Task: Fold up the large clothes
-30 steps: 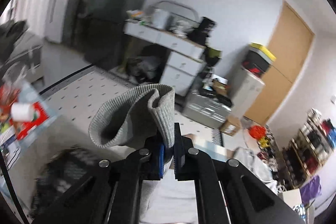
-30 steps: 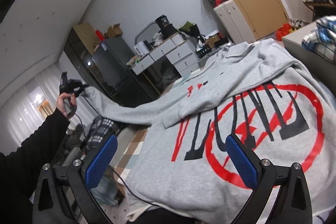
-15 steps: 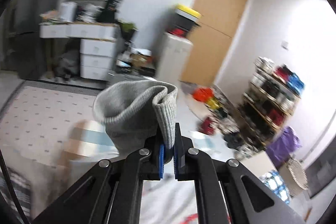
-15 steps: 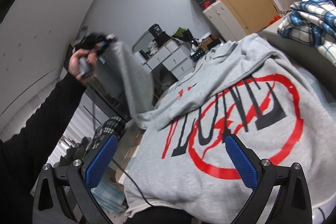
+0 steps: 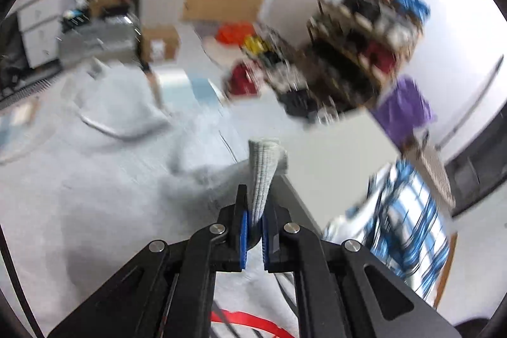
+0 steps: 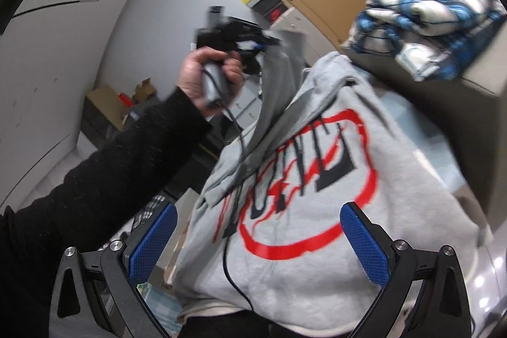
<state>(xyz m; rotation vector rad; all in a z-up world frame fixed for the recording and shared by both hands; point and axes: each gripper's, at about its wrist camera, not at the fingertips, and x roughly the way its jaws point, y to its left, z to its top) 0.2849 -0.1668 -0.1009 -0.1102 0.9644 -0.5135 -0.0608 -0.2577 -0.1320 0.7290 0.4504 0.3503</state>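
Filling the lower centre of the right wrist view, a grey sweatshirt [image 6: 320, 211] with a red ring and black lettering lies spread out, its sleeve [image 6: 272, 91] lifted toward the upper middle. A folded blue plaid garment [image 6: 424, 21] sits at upper right. The right gripper [image 6: 258, 239] has its fingers spread wide, empty. The left gripper [image 5: 253, 230] has its fingers pinching the ribbed cuff [image 5: 264, 170], carried by a hand [image 6: 202, 75] in a black sleeve.
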